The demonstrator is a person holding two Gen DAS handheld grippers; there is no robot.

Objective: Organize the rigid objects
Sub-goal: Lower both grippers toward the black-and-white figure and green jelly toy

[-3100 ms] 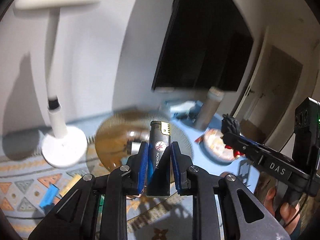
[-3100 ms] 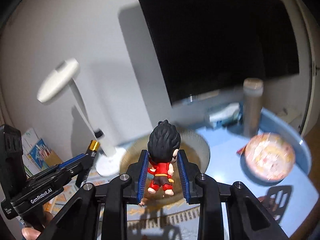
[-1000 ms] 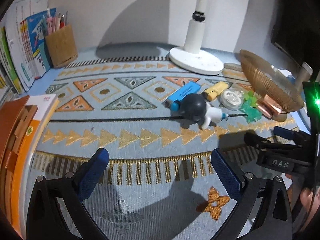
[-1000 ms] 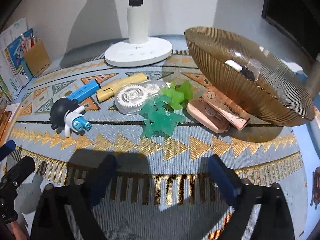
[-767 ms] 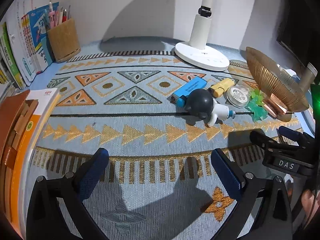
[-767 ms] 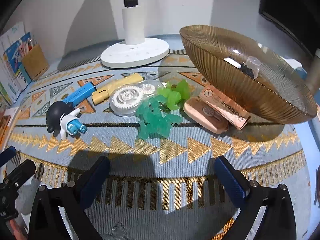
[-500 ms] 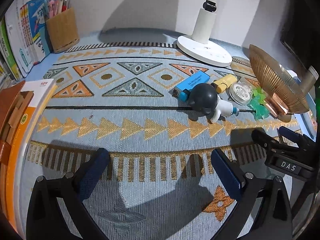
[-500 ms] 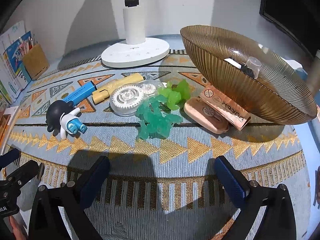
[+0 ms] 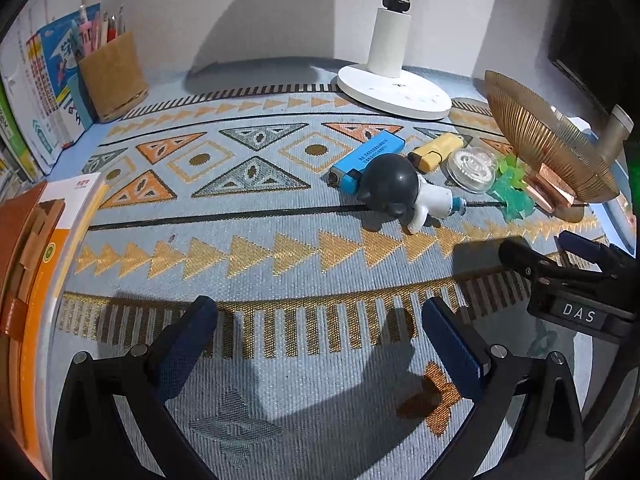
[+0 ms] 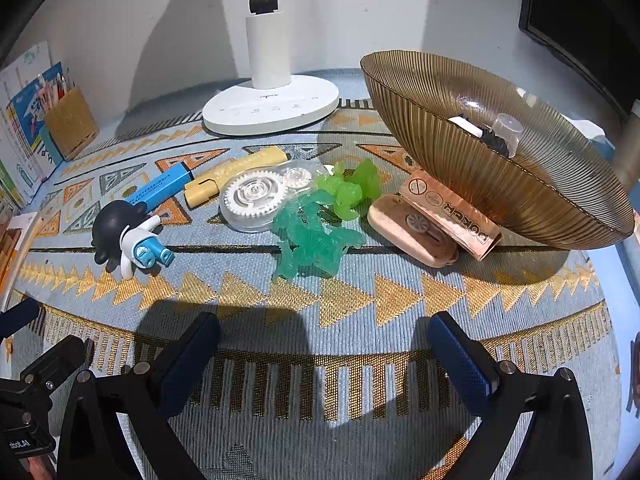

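Right wrist view: right gripper (image 10: 324, 354) jaws wide apart, empty; left gripper (image 9: 318, 338) likewise.
Location: small items lie clustered on woven patterned mat (image 10: 360, 292), beside ribbed amber glass bowl (image 10: 472, 168).
Next candidate: dark-headed white plastic figurine (image 10: 128, 234) (probably light, hard, slippery).
Grip: across its narrow white body.
Caution: translucent green jelly-like figures (image 10: 316, 236) look irregular.

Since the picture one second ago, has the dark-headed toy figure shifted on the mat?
No. The toy figure still lies against the blue lighter, left of the lamp base; only the camera moved.
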